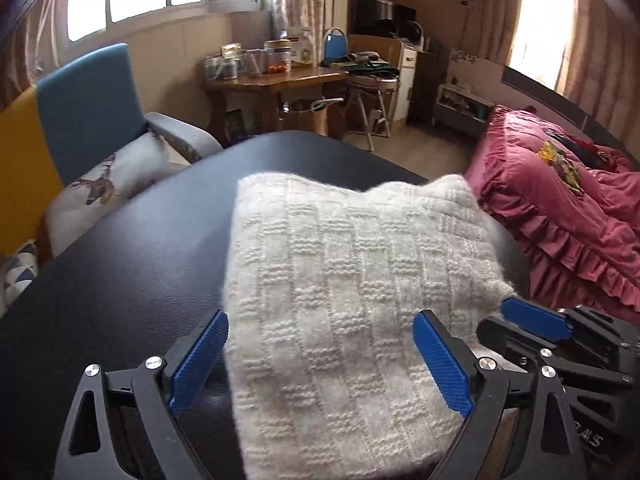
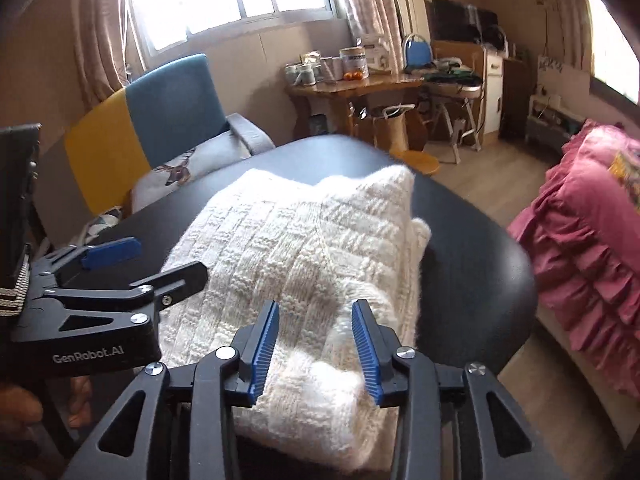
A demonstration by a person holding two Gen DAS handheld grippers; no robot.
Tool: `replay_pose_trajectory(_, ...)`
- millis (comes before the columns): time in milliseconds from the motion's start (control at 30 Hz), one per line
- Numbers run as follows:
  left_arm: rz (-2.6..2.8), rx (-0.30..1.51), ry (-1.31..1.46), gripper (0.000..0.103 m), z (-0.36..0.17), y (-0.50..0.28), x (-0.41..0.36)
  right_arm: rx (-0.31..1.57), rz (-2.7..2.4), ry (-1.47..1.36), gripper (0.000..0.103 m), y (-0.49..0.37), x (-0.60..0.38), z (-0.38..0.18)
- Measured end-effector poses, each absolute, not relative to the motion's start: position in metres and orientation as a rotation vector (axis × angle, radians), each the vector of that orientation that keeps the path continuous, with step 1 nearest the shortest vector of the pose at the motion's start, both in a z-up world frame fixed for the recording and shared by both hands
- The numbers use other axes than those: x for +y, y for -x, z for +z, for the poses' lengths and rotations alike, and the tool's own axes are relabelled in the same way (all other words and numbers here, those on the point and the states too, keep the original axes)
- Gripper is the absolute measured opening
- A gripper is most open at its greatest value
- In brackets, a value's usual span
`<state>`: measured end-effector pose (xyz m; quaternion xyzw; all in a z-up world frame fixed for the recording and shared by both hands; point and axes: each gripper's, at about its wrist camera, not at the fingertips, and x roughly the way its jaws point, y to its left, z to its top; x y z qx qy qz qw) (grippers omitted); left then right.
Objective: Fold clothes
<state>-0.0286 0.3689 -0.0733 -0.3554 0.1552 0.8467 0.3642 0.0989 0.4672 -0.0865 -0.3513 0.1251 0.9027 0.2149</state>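
A white knitted sweater [image 1: 340, 280] lies folded in a thick rectangle on the black table [image 1: 132, 248]; it also shows in the right wrist view [image 2: 280, 248]. My left gripper [image 1: 320, 344] is open, its blue pads wide apart over the sweater's near edge, holding nothing. My right gripper [image 2: 316, 336] is open, its pads either side of the sweater's near right corner, not pinching it. The right gripper shows at the right of the left wrist view [image 1: 536, 320], and the left gripper shows at the left of the right wrist view [image 2: 120, 268].
A blue and yellow armchair [image 1: 88, 108] with a deer cushion stands left of the table. A bed with a pink ruffled cover [image 1: 568, 208] is to the right. A wooden desk [image 1: 280, 76] with jars, a stool and a folding stand sit behind.
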Motion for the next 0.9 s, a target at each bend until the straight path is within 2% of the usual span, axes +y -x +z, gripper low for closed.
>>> replay_pose_trajectory(33,2.204,0.394,0.897,0.103,-0.067,0.026,0.361,0.303,2.477,0.968,0.039,-0.097,0.461,-0.08)
replay_pose_trajectory(367,2.347,0.293,0.831,0.103,-0.008,0.002,0.304,0.216,2.469,0.89,0.039,-0.087,0.421,-0.041)
replay_pose_trajectory(900,2.406,0.228,0.798,0.103,0.021,-0.015,0.273,0.168,2.544,0.952,0.039,-0.087,0.394,-0.041)
